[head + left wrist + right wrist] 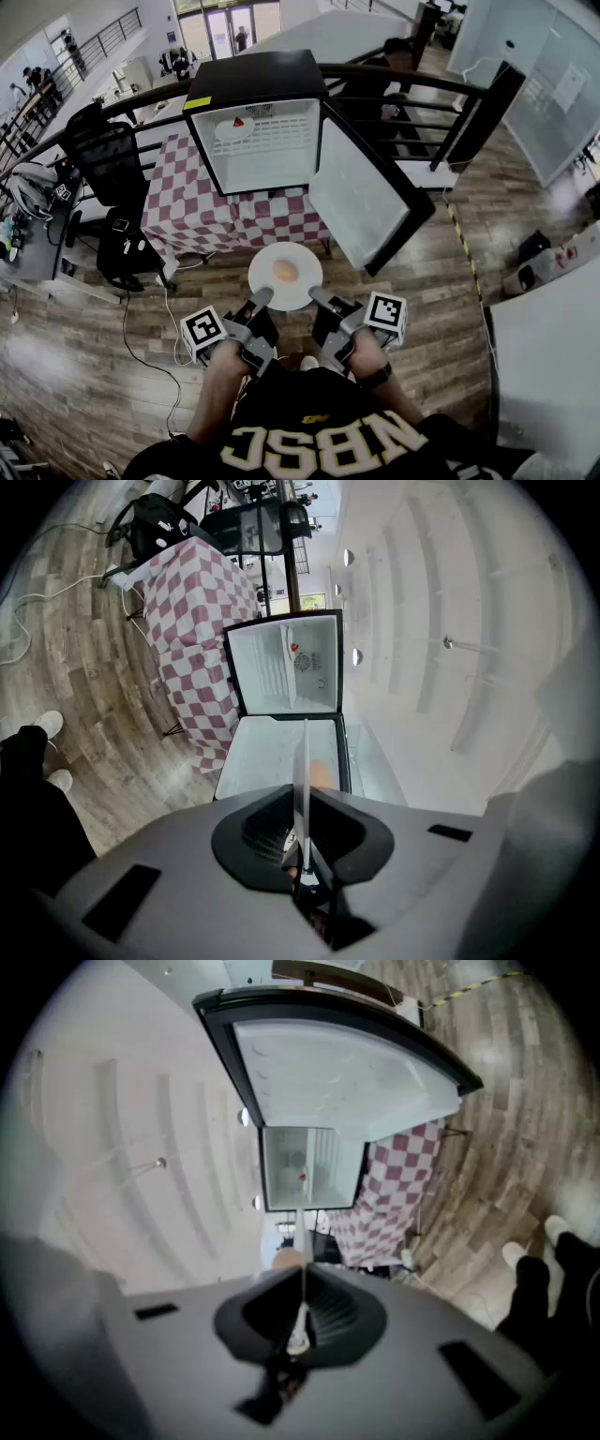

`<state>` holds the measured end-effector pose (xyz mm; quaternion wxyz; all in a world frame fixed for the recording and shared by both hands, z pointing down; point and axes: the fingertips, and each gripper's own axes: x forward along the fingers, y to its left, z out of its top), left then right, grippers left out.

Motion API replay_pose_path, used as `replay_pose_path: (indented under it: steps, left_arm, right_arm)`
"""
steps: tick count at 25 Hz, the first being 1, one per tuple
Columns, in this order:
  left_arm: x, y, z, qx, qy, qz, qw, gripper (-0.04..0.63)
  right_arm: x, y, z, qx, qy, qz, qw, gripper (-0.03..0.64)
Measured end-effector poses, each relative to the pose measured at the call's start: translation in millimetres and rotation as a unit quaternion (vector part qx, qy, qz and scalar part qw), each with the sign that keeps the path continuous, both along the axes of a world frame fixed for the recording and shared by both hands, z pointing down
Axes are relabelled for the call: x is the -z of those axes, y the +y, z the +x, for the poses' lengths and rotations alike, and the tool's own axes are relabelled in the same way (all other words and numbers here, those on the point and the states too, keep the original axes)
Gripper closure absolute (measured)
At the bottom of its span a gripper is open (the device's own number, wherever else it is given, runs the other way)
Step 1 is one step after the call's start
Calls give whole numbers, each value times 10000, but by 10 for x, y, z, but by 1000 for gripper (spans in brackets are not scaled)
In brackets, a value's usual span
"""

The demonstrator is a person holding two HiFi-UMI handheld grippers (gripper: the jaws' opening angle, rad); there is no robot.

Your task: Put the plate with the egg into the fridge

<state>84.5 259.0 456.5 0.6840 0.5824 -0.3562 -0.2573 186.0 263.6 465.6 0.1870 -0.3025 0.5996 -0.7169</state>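
Note:
A white plate [267, 282] with a brown egg [285, 271] on it is held in the air in front of the open mini fridge [255, 86]. My left gripper [260, 300] is shut on the plate's near-left rim, and my right gripper [317, 297] is shut on its near-right rim. In the left gripper view the plate [301, 780] shows edge-on between the jaws, with the egg [321, 773] beside it. In the right gripper view the plate [300, 1251] is edge-on too, the egg [286, 1259] at its left. Inside the fridge lies another white plate [234, 127] with a small red thing.
The fridge stands on a table with a red-and-white checked cloth [197, 202]. Its door [361, 192] swings open toward the right. A black office chair [111, 164] stands left of the table, cables lie on the wood floor, and a railing [422, 89] runs behind.

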Motion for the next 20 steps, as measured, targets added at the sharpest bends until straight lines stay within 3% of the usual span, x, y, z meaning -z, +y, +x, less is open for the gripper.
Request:
replay_pose_path:
  steps: [11,20]
  left_arm:
    - [195,189,-5,-185,156,353,9991,551]
    - [107,392,-87,-141,176,218,9995,551]
  right_arm:
    - [186,157,-33,350,-181,214,9990,588]
    - [56,341,-123,530,-397,-25,9978,588]
